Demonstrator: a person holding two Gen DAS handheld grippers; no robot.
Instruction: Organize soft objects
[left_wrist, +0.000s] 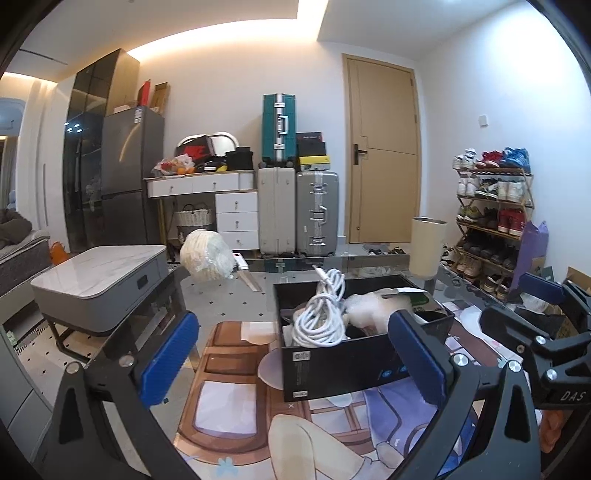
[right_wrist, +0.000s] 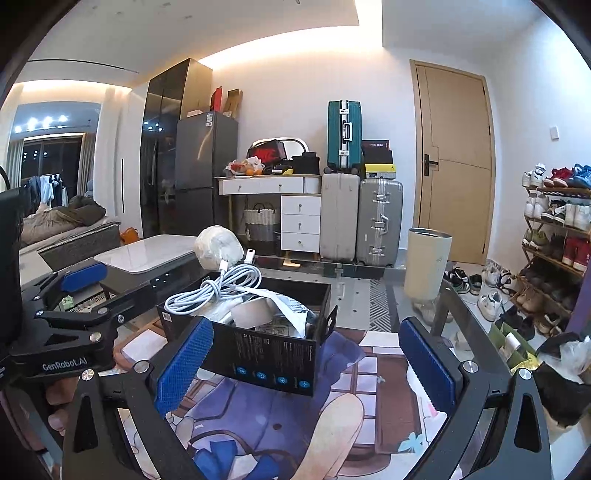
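A black open box (left_wrist: 332, 373) (right_wrist: 273, 354) stands on a glass table over a printed mat. A coiled white cable (left_wrist: 321, 317) (right_wrist: 218, 288) lies on top of its contents, beside a white soft bundle (left_wrist: 373, 306) and white packets (right_wrist: 284, 306). A white wrapped bundle (left_wrist: 207, 254) (right_wrist: 218, 245) lies on the table beyond the box. My left gripper (left_wrist: 291, 362) is open and empty, with the box's near side between its blue pads. My right gripper (right_wrist: 306, 365) is open and empty, straddling the box's near corner. The right gripper (left_wrist: 535, 314) also shows at the right of the left wrist view.
A cream cylindrical bin (left_wrist: 428, 247) (right_wrist: 428, 262) stands at the table's far right. A grey low table (left_wrist: 99, 284) is to the left. Suitcases (left_wrist: 299, 210), a white drawer unit (right_wrist: 299, 221) and a shoe rack (right_wrist: 557, 236) line the walls. A printed mat (right_wrist: 362, 398) covers the table.
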